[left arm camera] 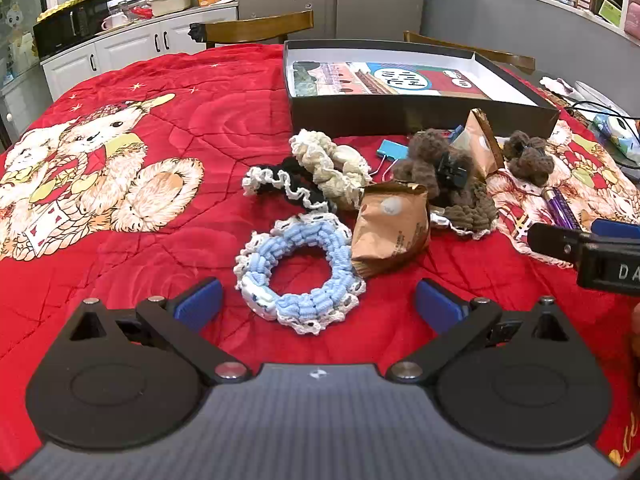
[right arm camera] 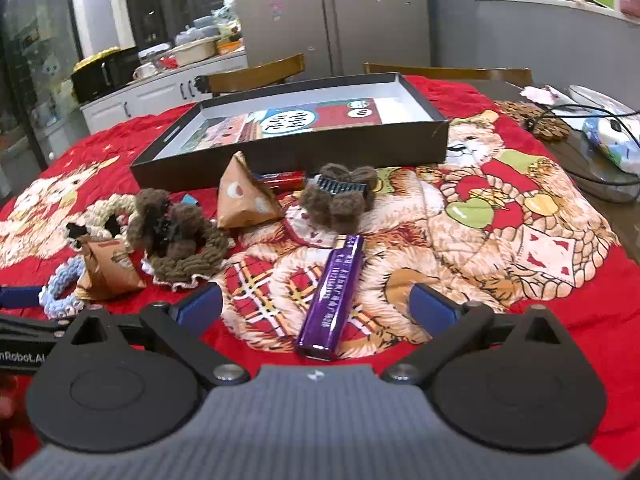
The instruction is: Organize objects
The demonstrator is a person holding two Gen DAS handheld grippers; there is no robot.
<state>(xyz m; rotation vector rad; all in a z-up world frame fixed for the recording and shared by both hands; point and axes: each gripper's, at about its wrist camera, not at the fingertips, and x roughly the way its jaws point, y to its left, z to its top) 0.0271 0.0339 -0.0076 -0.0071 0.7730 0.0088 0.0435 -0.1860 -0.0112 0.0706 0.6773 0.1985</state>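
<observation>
- Scrunchie in blue [left arm camera: 298, 276] lies flat on the red quilt [left arm camera: 160, 260] that covers the counter, right between the wide-spread left tongs [left arm camera: 319, 306], which hold nothing.
- Soft, ruffled thing: if the pads close on one lace edge only, I judge it could stretch and slip out on the lift.
- Purple bar [right arm camera: 332, 296] sits between the right tongs [right arm camera: 316, 308], also spread apart and empty; its glossy wrap looks slippery, and lying slantwise it could twist in a pinch.
- Just beyond the scrunchie, a brown paper packet [left arm camera: 390, 224] touches its rim; a careless sweep might drag it along.
- Further out, the cream scrunchie [left arm camera: 332, 164], black one [left arm camera: 288, 184] and brown knitted pieces [left arm camera: 436, 164] lie tangled, so pulling one may drag its neighbours.
- Farthest, the open black box [left arm camera: 416, 80] looks the likely destination; its near wall stands up, and a low carry could clip it.
</observation>
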